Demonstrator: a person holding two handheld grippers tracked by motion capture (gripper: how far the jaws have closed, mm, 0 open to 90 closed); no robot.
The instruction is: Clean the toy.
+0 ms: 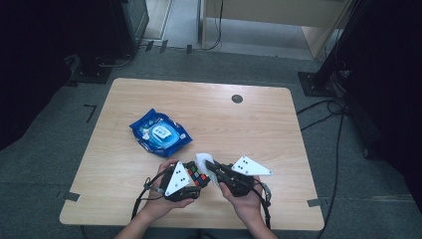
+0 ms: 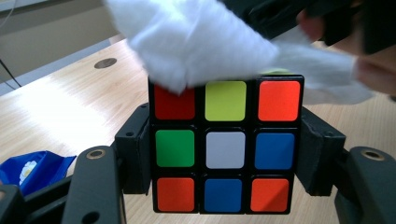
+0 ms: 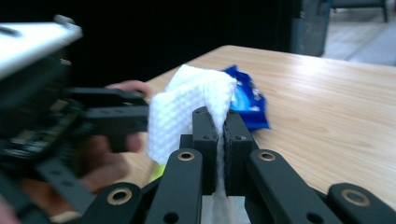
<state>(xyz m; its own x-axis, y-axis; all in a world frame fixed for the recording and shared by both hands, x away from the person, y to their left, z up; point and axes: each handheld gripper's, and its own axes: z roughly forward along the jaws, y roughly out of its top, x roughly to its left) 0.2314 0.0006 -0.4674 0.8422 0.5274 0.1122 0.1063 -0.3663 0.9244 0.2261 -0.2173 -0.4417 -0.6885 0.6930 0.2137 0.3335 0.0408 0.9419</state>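
A colour-tiled puzzle cube [image 2: 225,147] sits squeezed between the jaws of my left gripper [image 2: 226,151], which is shut on its two sides. In the high view the cube [image 1: 197,174] is near the table's front edge, with the left gripper [image 1: 193,179] around it. My right gripper [image 3: 221,126] is shut on a white wet wipe [image 3: 187,109], pinched between its pads. The wipe [image 2: 201,39] drapes over the cube's top edge and covers part of the top-left red tile. In the high view the wipe [image 1: 203,161] shows at the tip of the right gripper [image 1: 214,169].
A blue pack of wipes [image 1: 160,133] lies on the wooden table [image 1: 259,124] left of centre, behind the hands. A round cable hole [image 1: 237,98] is near the far edge. Floor cables and stands surround the table.
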